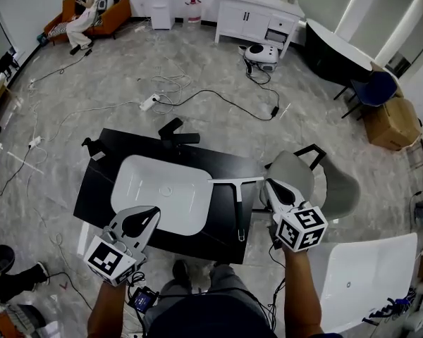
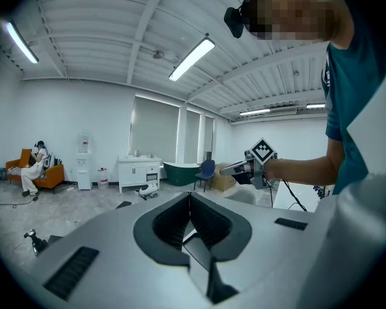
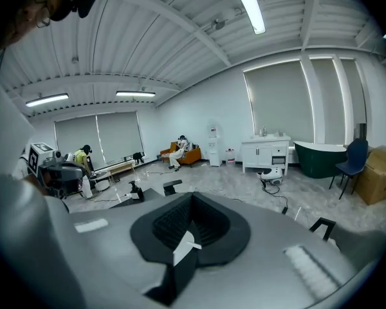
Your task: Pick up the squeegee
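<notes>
We held both grippers over a black counter [image 1: 102, 189] that carried a white basin [image 1: 146, 182]. The squeegee [image 1: 237, 197] lay flat on the counter's right part, between the basin and the right edge. Its blade ran crosswise on the far side and its handle reached back toward the near edge. The blade's left end sat just beside the basin's right rim.

The left gripper [image 1: 149, 213] hung over the near left corner, with its tip above the basin's near rim. Its jaws were pressed together with nothing between them, and it was well apart from the squeegee.

The right gripper [image 1: 270, 186] was at the counter's right edge. In the head view its tip showed just right of the blade's right end. We couldn't tell from any view whether it touched the blade. Its jaws were together too, and they held nothing. Each gripper view looked out over the room rather than down at the squeegee, and each showed the other gripper off to the side.

A grey chair [image 1: 338, 189] stood just beyond the right edge of the counter. A white slab [image 1: 370, 266] lay near it on our side. Cables [image 1: 197, 94] trailed over the floor beyond the far edge. Further back stood a white cabinet [image 1: 257, 16], and a person [image 1: 81, 20] sat on an orange sofa [image 1: 116, 16].
</notes>
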